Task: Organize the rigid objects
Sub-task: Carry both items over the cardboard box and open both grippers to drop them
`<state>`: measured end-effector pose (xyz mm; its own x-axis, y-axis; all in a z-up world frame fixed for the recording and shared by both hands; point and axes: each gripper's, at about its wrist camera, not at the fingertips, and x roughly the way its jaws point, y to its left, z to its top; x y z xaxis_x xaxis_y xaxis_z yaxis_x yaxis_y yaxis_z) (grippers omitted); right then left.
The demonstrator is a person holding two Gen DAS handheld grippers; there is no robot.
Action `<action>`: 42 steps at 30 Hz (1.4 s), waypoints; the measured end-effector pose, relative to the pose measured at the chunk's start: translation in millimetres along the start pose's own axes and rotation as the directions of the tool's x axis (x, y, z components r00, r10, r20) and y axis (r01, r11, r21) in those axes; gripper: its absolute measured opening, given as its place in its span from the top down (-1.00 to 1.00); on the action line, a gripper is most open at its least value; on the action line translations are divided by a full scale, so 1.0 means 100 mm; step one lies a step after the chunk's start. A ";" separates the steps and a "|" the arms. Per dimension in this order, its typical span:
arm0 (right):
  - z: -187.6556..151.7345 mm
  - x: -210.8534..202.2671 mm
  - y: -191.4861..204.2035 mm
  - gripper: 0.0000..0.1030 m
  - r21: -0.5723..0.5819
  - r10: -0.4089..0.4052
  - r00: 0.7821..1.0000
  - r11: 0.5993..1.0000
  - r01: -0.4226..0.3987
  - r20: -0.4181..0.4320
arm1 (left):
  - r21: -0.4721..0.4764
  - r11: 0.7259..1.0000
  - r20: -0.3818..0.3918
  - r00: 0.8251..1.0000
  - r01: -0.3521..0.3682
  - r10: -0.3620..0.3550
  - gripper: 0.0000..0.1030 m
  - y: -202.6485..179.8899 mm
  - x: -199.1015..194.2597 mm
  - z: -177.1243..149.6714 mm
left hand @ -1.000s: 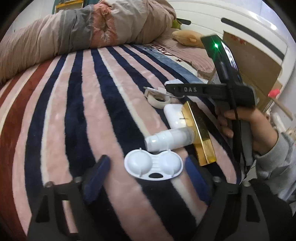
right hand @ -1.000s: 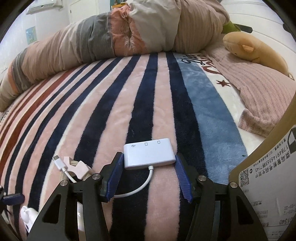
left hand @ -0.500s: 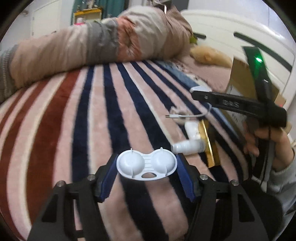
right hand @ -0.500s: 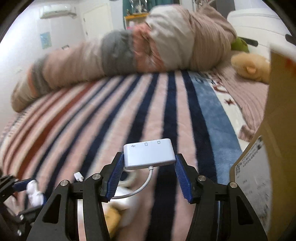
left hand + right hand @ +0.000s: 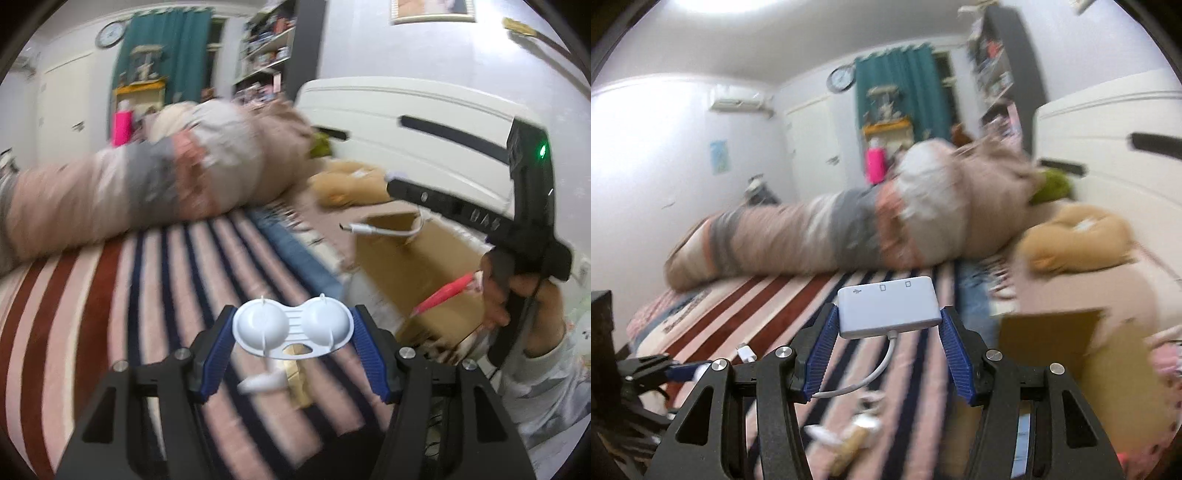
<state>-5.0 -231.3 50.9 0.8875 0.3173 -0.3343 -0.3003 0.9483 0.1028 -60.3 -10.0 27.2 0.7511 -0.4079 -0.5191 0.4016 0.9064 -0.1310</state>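
Biggest thing here is the striped bed (image 5: 122, 295), then the cardboard box (image 5: 417, 266) off its right edge, where I'd guess both items go. Right gripper (image 5: 886, 326) pinches the white adapter (image 5: 886, 304) with its cable (image 5: 864, 376) dangling, so that could snag the box rim. Left gripper (image 5: 293, 332) squeezes the white lens case (image 5: 291, 328) by its ends, held above the bed; it could pop out

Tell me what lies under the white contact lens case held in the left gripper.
Below the white contact lens case lies the striped blanket, with a blurred white tube and a gold box on it. The case and gripper arms hide whatever else is there.
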 end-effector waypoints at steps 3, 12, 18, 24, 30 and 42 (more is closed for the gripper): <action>0.00 -0.09 -0.41 -0.01 -0.015 -0.106 0.994 0.994 0.106 -0.010 | 0.036 0.998 0.018 0.999 0.051 -0.051 -0.15 -0.34 0.17 0.24; -0.30 0.14 -1.02 -0.02 -0.138 -0.174 0.963 0.979 0.147 -0.207 | 0.137 0.981 -0.047 0.990 0.141 -0.136 -0.15 -1.20 0.82 0.68; -0.54 0.29 -1.01 -0.10 -0.220 -0.171 0.945 0.969 0.110 -0.280 | 0.167 0.975 -0.131 0.983 0.146 -0.125 -0.15 -1.45 1.21 0.68; -0.62 0.22 -1.11 -0.23 -0.191 -0.172 0.948 0.974 0.123 -0.267 | 0.189 0.971 -0.189 0.976 0.145 -0.109 -0.15 -1.51 1.46 0.65; -0.62 0.22 -1.17 -0.23 -0.175 -0.178 0.947 0.975 0.134 -0.266 | 0.244 0.965 -0.243 0.969 0.097 -0.036 -0.15 -1.58 1.81 0.66; -0.59 0.17 -1.15 -0.25 -0.176 -0.194 0.939 0.973 0.148 -0.282 | 0.255 0.966 -0.208 0.978 0.047 0.008 -0.48 -1.55 1.88 0.77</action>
<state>24.1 -335.6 -21.8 0.7934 0.1111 -0.5985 -0.2222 0.9682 -0.1148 58.9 -235.8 14.5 0.6286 -0.3692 -0.6845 0.5566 0.8283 0.0645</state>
